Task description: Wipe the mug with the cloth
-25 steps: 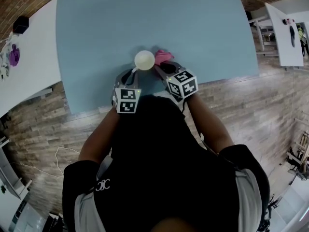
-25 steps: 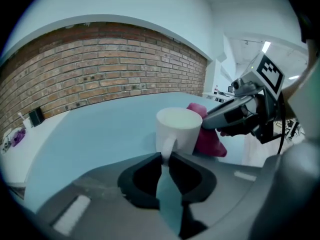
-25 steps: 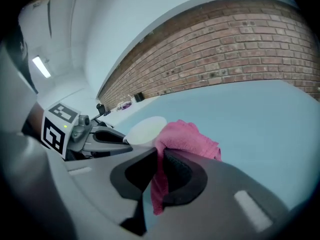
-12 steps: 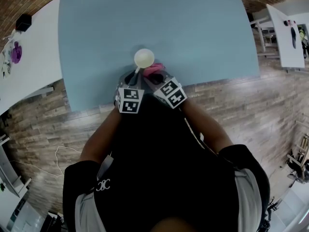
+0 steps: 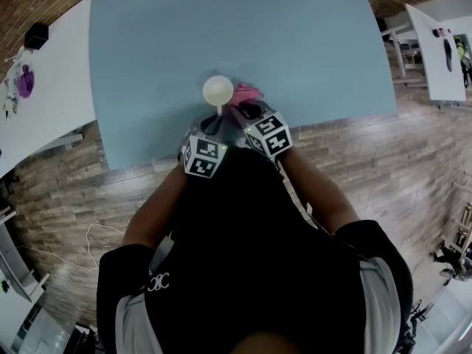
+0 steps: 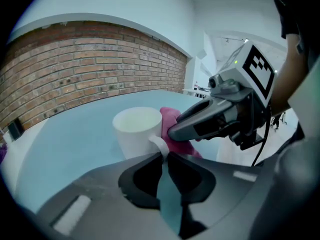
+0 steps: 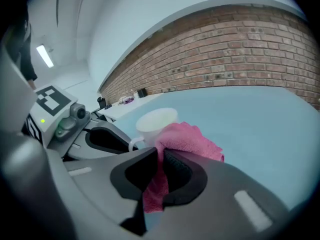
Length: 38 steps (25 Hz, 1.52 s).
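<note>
Left tool [image 6: 164,156]: nearly closed, pinching handle [image 6: 159,145] of white mug [image 6: 136,131] by near edge of tabletop [image 5: 295,35]. Right tool [image 7: 161,156]: clamping pink cloth [image 7: 192,139], holding it against mug at 3 o'clock. Mug probably rigid, smooth, apt to swivel in handle pinch. Cloth soft, limp, best held bunched. Forearms converging, both tools angling downward, side by side.

The mug [image 6: 136,129] looks like smooth white ceramic with a faint sheen, and the cloth [image 7: 192,139] is pink, nubby terry. The table [image 5: 295,43] is smooth and matt, the wall [image 6: 75,69] rough brick, the floor [image 5: 369,161] worn wood plank.
</note>
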Each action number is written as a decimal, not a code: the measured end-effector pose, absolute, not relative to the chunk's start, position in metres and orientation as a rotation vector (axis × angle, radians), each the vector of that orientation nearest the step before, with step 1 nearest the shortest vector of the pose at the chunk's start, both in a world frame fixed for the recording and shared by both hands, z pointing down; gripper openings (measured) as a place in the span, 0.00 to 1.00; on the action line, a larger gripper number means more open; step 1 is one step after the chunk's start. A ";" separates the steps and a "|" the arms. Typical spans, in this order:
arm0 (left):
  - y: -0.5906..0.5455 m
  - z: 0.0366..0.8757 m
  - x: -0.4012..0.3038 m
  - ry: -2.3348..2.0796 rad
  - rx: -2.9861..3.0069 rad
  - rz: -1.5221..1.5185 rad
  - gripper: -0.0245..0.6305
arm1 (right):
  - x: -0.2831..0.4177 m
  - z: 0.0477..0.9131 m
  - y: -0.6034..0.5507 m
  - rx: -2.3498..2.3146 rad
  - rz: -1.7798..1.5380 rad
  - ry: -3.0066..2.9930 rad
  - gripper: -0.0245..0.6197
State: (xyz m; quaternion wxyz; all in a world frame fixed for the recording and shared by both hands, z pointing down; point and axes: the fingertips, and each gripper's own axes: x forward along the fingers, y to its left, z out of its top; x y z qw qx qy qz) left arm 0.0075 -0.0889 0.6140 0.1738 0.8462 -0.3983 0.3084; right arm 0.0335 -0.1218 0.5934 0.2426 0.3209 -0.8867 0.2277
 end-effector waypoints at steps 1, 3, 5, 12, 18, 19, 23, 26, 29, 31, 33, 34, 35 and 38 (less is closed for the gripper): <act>-0.087 0.615 0.010 -1.117 2.405 0.877 0.11 | 0.032 0.594 -0.119 0.860 0.604 -2.422 0.10; -0.086 0.615 0.012 -1.104 2.409 0.877 0.11 | 0.027 0.592 -0.108 0.789 0.510 -2.419 0.10; -0.085 0.615 0.011 -1.090 2.418 0.888 0.11 | 0.016 0.588 -0.095 0.693 0.345 -2.420 0.10; -0.083 0.612 0.010 -1.014 2.471 0.917 0.11 | 0.012 0.593 -0.103 0.670 0.251 -2.393 0.10; -0.081 0.616 0.014 -0.978 2.507 0.961 0.10 | 0.008 0.587 -0.105 0.650 0.257 -2.394 0.10; -0.081 0.617 0.014 -0.972 2.514 0.966 0.10 | 0.005 0.584 -0.100 0.604 0.216 -2.403 0.10; -0.082 0.617 0.015 -0.943 2.555 0.993 0.10 | 0.002 0.580 -0.091 0.443 0.101 -2.407 0.10; -0.084 0.617 0.016 -0.929 2.561 0.991 0.09 | 0.005 0.588 -0.099 0.449 0.156 -2.392 0.10; -0.088 0.617 0.020 -0.918 2.568 0.991 0.09 | 0.008 0.594 -0.111 0.525 0.255 -2.378 0.10; -0.092 0.616 0.022 -0.931 2.571 0.984 0.09 | 0.010 0.599 -0.120 0.581 0.326 -2.375 0.10; -0.098 0.616 0.024 -0.959 2.569 0.972 0.09 | 0.013 0.602 -0.129 0.633 0.381 -2.371 0.10; -0.100 0.616 0.025 -0.975 2.565 0.964 0.09 | 0.015 0.602 -0.132 0.655 0.399 -2.371 0.10; -0.101 0.616 0.026 -0.992 2.557 0.955 0.09 | 0.017 0.601 -0.134 0.672 0.413 -2.372 0.10; -0.100 0.614 0.026 -1.024 2.530 0.904 0.10 | 0.024 0.597 -0.135 0.705 0.450 -2.382 0.10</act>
